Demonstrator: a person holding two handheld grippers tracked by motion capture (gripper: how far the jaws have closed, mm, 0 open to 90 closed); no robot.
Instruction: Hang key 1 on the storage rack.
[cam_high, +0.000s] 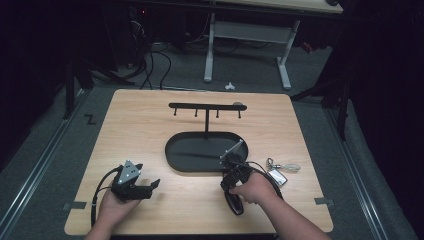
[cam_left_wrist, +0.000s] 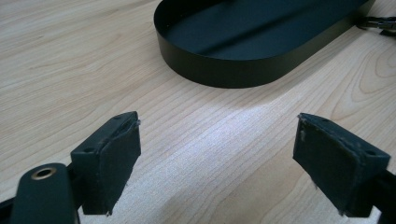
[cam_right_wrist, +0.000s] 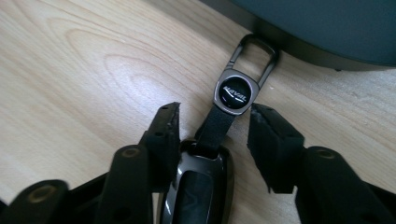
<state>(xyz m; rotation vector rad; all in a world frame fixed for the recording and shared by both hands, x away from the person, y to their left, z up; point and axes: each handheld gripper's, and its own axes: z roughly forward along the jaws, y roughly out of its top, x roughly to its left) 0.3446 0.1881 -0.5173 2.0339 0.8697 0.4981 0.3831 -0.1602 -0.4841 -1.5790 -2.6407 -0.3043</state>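
Logging what I have on screen, biggest first.

Table (cam_high: 150, 130): pale wood, bearing everything below.

Stand with hooks (cam_high: 206, 106): a black crossbar on a post, at twelve o'clock from the tray; four small hooks, all bare as far as I can tell.

Tray (cam_high: 185, 155): black oval base of that stand, mid-table, nothing lying in it.

Left gripper (cam_high: 150, 187): at about eight o'clock from the tray, resting in my left hand. In the left gripper view its pads (cam_left_wrist: 112, 158) stand wide apart with only wood between them.

Right gripper (cam_high: 231, 161): at four o'clock from the tray, nose just beside the rim. Its jaws sit either side of the car key fob (cam_right_wrist: 198, 186); the left pad looks to touch the fob body, the right stands apart, so I judge it not yet clamped.

Second key set (cam_high: 280, 170): at three o'clock from my right hand, untouched.

Key strap and clip (cam_right_wrist: 236, 91): pointing at twelve o'clock in the right gripper view, its loop touching the tray wall.

Progress, by my reading: early. Grasp unfinished; lifting and hanging remain.
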